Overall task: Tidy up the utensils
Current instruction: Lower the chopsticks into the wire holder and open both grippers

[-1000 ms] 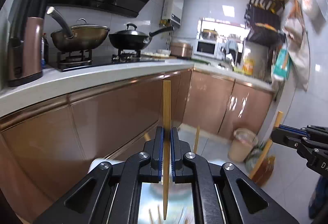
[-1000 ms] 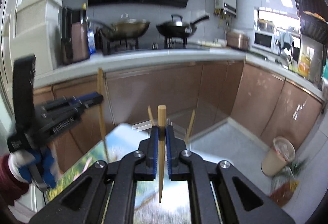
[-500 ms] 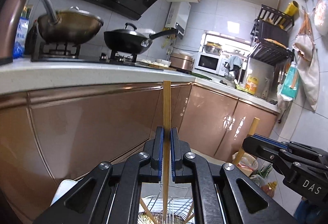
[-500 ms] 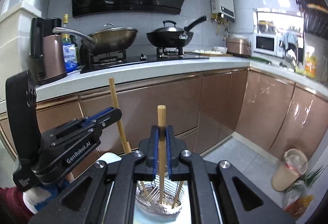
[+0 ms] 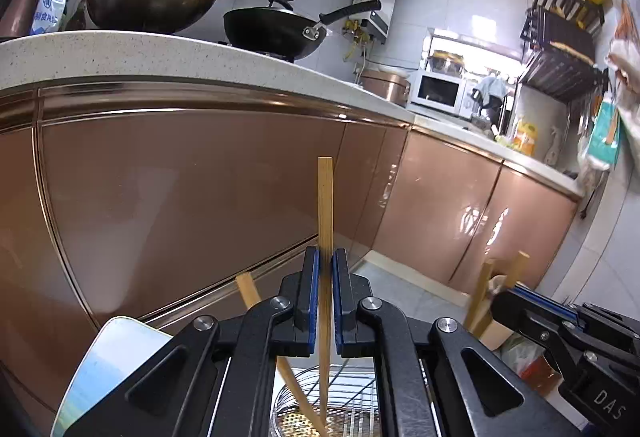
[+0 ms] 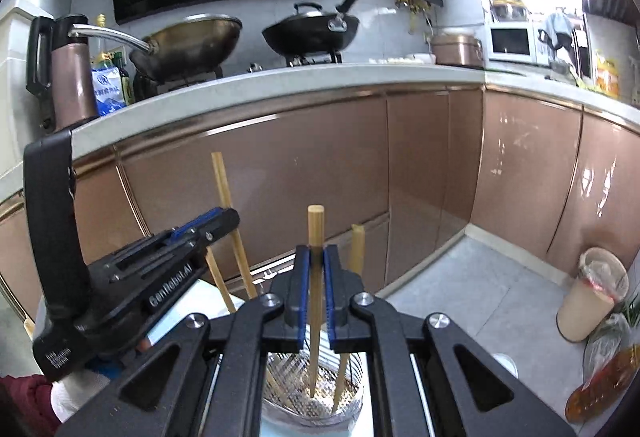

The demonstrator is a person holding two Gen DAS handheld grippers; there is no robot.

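Observation:
My left gripper [image 5: 325,257] is shut on a flat bamboo chopstick [image 5: 325,205], held upright with its tip down in a wire utensil basket [image 5: 340,401]. My right gripper [image 6: 315,255] is shut on a round wooden chopstick [image 6: 315,233], also upright, its tip resting inside the same basket [image 6: 316,389]. Other chopsticks [image 6: 354,249] stand leaning in the basket. The left gripper also shows in the right wrist view [image 6: 224,221], holding its chopstick [image 6: 224,181]. The right gripper shows at the lower right of the left wrist view [image 5: 516,301].
Copper-coloured cabinet doors [image 6: 280,173] stand close behind, under a white countertop [image 5: 120,53] with two woks [image 6: 312,29] and a kettle [image 6: 68,77]. A bin [image 6: 592,293] stands on the tiled floor at right. A pale board or tray [image 5: 108,361] lies under the basket.
Both grippers have come down and closer to the cabinets, lowering their chopsticks so the tips now sit inside the wire basket. Both stay shut.

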